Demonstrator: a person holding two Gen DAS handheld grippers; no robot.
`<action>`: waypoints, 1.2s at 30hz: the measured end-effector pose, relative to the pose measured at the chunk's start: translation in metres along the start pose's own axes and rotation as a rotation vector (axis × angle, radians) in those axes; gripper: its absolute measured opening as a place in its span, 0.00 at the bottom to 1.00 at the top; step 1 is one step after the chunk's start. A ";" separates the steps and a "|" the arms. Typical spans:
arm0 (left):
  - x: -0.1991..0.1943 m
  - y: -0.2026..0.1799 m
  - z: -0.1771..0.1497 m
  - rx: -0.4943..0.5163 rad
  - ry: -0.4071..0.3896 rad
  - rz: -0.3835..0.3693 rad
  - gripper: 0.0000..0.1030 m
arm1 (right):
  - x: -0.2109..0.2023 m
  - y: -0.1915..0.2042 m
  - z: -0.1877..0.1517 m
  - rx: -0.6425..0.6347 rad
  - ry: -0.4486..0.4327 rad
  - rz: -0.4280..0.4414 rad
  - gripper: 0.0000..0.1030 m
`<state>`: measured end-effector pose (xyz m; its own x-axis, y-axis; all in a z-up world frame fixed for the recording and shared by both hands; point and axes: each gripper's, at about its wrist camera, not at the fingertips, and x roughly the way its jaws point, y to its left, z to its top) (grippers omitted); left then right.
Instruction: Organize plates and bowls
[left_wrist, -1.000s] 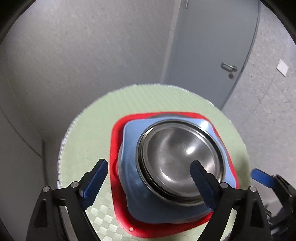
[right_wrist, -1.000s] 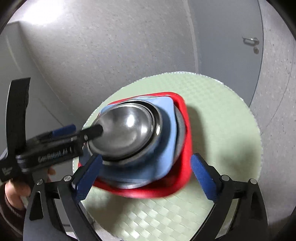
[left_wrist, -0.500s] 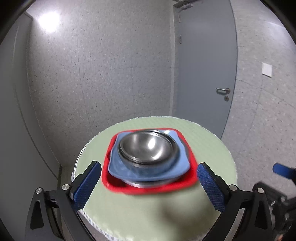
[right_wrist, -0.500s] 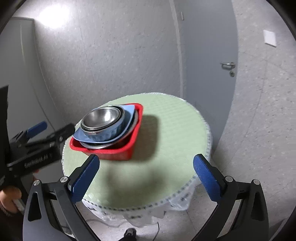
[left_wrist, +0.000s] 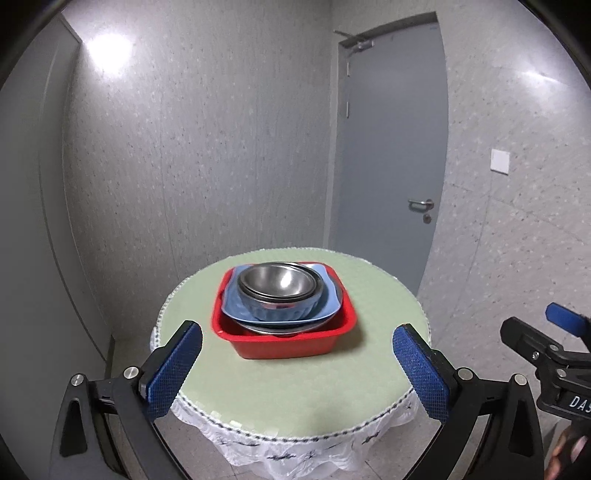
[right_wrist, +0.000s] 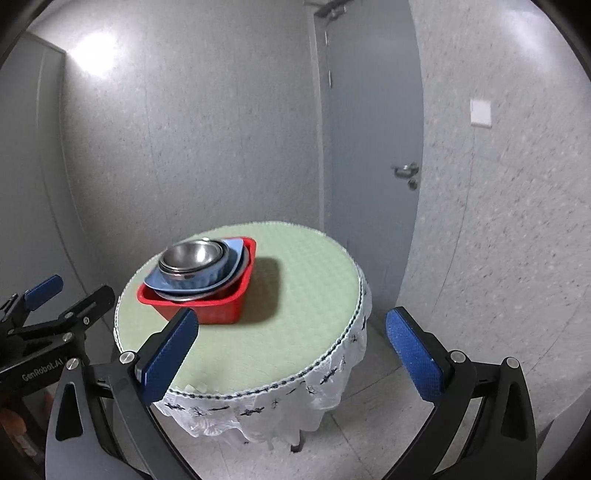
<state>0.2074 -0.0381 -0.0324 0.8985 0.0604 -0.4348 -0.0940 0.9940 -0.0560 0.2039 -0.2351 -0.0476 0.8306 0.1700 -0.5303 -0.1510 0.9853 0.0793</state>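
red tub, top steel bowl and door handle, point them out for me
red tub (left_wrist: 288, 343): left wrist view, on its front wall
top steel bowl (left_wrist: 277, 278): left wrist view, on its inner surface
door handle (right_wrist: 404, 170): right wrist view, on the lever

A steel bowl is seen nested in a blue dish inside a red tub on the round green desk, framed by the left gripper with blue fingers spread wide and nothing between them

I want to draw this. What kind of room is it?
Probably a small, plain indoor room: speckled grey walls, a grey door, and a round table holding a red tub of dishes.
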 end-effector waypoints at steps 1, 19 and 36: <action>-0.010 0.004 -0.002 0.008 -0.007 -0.005 0.99 | -0.006 0.005 -0.002 -0.003 -0.010 -0.012 1.00; -0.133 0.086 -0.062 0.068 -0.080 -0.030 0.99 | -0.102 0.099 -0.067 0.022 -0.122 -0.095 1.00; -0.187 0.101 -0.119 0.074 -0.083 -0.098 0.99 | -0.145 0.116 -0.129 0.008 -0.119 -0.137 1.00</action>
<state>-0.0207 0.0397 -0.0635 0.9344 -0.0326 -0.3548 0.0246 0.9993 -0.0269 -0.0033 -0.1477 -0.0702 0.9009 0.0339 -0.4328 -0.0280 0.9994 0.0201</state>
